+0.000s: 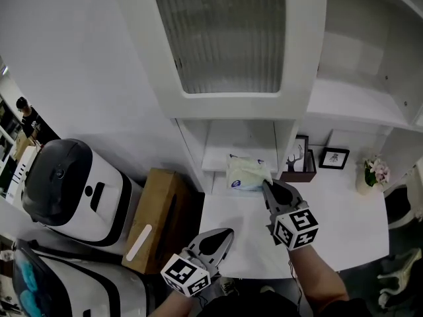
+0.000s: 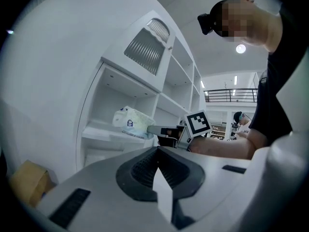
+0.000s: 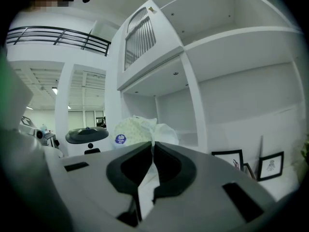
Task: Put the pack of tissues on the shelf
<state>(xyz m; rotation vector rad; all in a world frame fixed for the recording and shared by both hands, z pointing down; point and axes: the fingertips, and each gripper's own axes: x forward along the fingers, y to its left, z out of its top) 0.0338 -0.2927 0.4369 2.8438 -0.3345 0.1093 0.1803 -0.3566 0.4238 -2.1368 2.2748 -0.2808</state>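
Note:
The pack of tissues (image 1: 247,174), pale green-white with a blue round label, lies on the low white shelf (image 1: 218,158) under the cabinet. My right gripper (image 1: 267,187) is shut on the pack's near edge; in the right gripper view the wrap (image 3: 140,129) runs down between the closed jaws of that gripper (image 3: 152,151). The left gripper view shows the pack (image 2: 131,122) resting on the shelf board, with the right gripper (image 2: 157,129) at its side. My left gripper (image 1: 228,233) hovers lower over the counter, shut and empty, with its jaws (image 2: 158,178) together.
A ribbed-glass cabinet door (image 1: 225,38) hangs above the shelf. Two framed pictures (image 1: 334,157) and a small flower pot (image 1: 373,174) stand on the white counter (image 1: 344,223) at right. A cardboard box (image 1: 155,216) and a white machine (image 1: 73,190) sit at left.

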